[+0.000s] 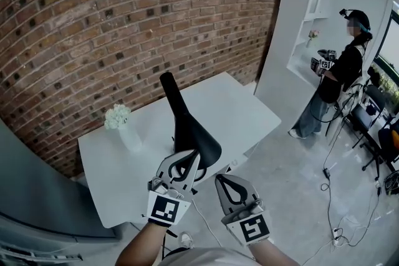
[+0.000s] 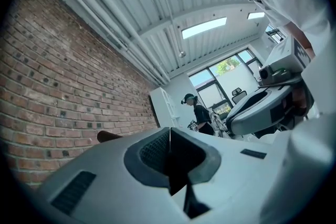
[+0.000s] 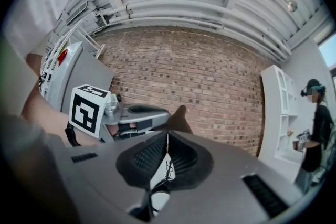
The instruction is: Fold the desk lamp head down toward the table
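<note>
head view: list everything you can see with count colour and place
desk lamp: 1, black, on the table's near part
table: 1, white, against the brick wall
vase of flowers: 1, white, on the table left of the lamp
brick wall: 1, red-brown, behind the table
shelf unit: 1, white, right of the table
second person: 1, dark top, standing at the shelf unit
cables: several, dark and white, on the floor at right
left tongs: 1, white, shut on nothing, tips overlapping the lamp's lower part
right tongs: 1, white, shut on nothing, beside the left tongs
</note>
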`<state>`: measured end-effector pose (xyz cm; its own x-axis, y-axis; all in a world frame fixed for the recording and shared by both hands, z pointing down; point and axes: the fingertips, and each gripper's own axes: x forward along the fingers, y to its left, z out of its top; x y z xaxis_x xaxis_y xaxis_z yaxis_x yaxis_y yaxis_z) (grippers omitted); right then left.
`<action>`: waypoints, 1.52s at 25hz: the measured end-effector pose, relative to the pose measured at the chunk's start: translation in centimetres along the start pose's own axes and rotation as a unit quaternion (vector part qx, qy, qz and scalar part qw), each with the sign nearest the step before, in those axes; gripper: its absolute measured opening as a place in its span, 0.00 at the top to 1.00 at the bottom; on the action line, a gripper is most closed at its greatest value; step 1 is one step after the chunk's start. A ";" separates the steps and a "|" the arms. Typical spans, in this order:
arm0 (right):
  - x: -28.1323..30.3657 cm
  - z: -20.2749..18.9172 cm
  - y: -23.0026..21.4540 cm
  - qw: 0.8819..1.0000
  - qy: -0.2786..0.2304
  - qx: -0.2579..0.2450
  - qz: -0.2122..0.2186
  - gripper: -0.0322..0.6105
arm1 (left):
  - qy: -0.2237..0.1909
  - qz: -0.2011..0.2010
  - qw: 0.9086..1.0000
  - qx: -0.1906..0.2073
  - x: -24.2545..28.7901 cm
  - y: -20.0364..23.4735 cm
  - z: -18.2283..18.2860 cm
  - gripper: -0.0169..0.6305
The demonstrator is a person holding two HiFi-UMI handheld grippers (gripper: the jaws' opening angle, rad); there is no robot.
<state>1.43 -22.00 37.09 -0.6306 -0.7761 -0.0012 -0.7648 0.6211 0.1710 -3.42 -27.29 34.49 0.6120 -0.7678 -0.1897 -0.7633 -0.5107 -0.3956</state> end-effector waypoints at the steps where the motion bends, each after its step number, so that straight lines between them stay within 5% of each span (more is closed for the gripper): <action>1: 0.0 -0.1 0.0 1.000 0.001 0.000 -0.001 0.92 | 0.003 0.000 1.000 -0.002 0.0 0.0 -0.4 0.95; 38: 2.4 -2.1 -1.8 0.998 0.039 0.007 -0.044 0.92 | 0.077 -0.033 0.996 -0.036 1.4 0.5 -10.3 0.95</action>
<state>1.59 -25.25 38.80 -0.5490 -0.8336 0.0608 -0.8190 0.5511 0.1597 -5.11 -32.61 43.32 0.6266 -0.7790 -0.0234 -0.7389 -0.5843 -0.3355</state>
